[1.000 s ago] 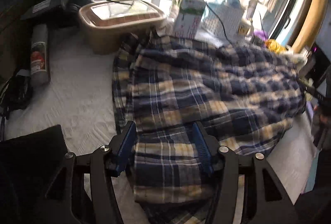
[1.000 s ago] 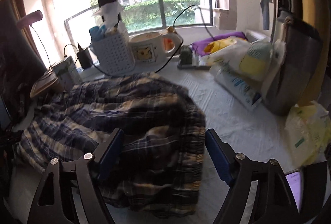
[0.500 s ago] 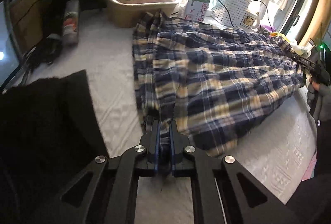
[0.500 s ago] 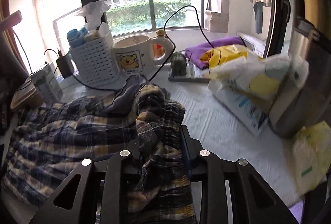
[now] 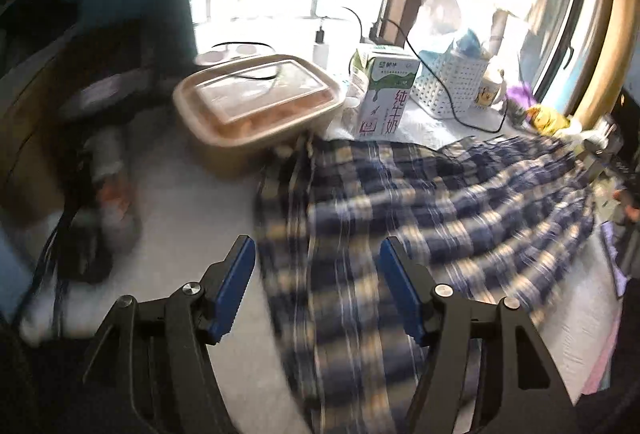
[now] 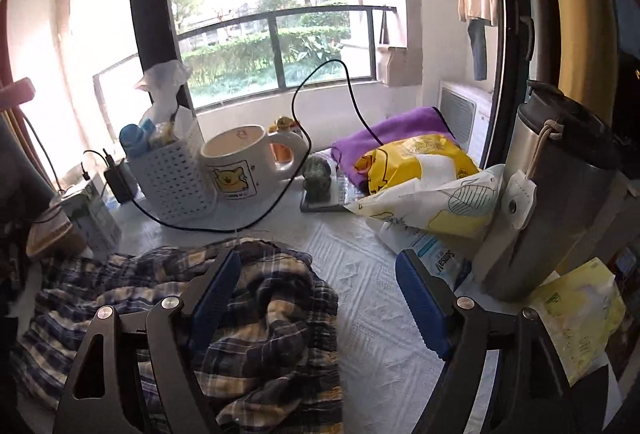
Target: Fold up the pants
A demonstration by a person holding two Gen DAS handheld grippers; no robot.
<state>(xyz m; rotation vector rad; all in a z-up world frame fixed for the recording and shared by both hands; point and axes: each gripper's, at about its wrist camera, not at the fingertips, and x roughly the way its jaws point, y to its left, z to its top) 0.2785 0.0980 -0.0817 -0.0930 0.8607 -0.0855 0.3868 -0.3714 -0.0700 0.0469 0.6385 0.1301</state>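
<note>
The blue and yellow plaid pants (image 5: 420, 201) lie spread over the white table cover, blurred by motion in the left wrist view. My left gripper (image 5: 316, 274) hovers above their near end, jaws opening, and the cloth lies below the blue pads without being pinched. In the right wrist view the other end of the pants (image 6: 260, 314) sits bunched in a heap. My right gripper (image 6: 320, 294) is above that heap with its jaws opening. Its left finger is over the cloth and its right finger over bare table, and nothing is gripped.
A brown lidded food box (image 5: 256, 105), a milk carton (image 5: 386, 93) and a white perforated basket (image 5: 452, 81) crowd the far edge. A bear mug (image 6: 240, 161), a black cable (image 6: 296, 169), yellow bags (image 6: 416, 161) and a steel flask (image 6: 560, 193) stand right of the pants.
Half a second ago both grippers were shut on folds of the pants. Both have since let go, opened wide and lifted, and the cloth has dropped back onto the table.
</note>
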